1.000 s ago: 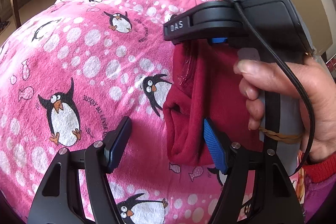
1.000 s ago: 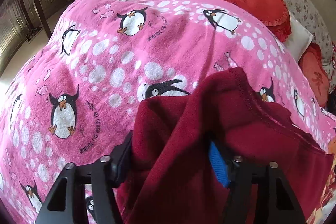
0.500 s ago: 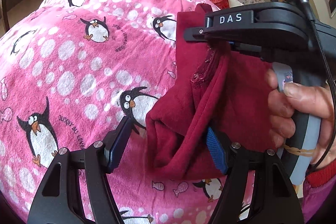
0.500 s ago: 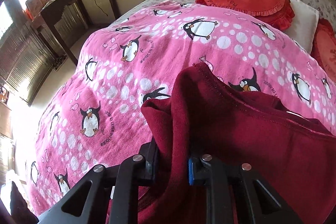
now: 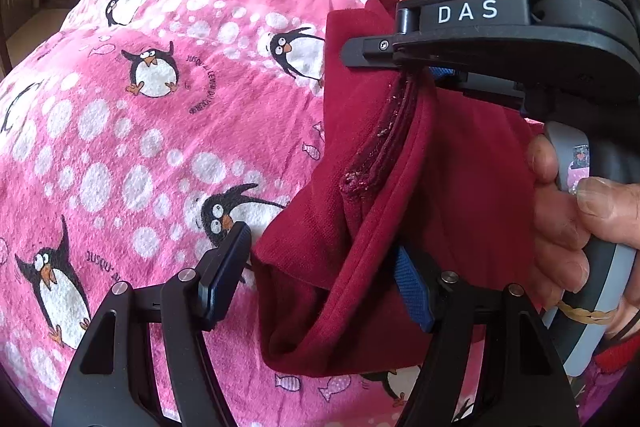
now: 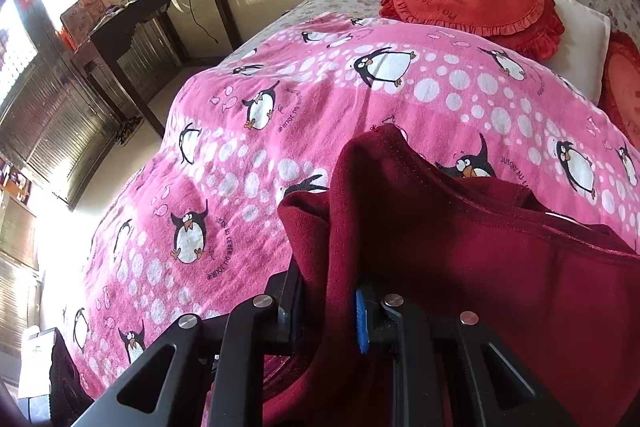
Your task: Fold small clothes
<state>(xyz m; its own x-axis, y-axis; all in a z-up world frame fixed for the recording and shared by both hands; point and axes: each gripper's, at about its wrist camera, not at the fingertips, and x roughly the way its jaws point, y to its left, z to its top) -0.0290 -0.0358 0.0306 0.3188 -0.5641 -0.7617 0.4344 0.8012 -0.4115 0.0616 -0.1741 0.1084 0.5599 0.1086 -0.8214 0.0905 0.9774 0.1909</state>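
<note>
Both tongs are near the dark red cloth, which is held up over the pink penguin blanket on the bed. The right gripper is pressed together on a bunch of the cloth, near a stitched edge. The left gripper is spread wide, and a low fold of the cloth hangs between its two fingers but is not pinched.

Only one small bunch is held, so the cloth could slip out if it is pulled hard or shaken. It could then drop in a heap on the blanket, and the fold would be lost. If the left tongs are shut now, too many layers could be caught at once, and the cloth could be twisted. The hanging part could also be dragged on the fuzzy blanket and get bunched up.
</note>
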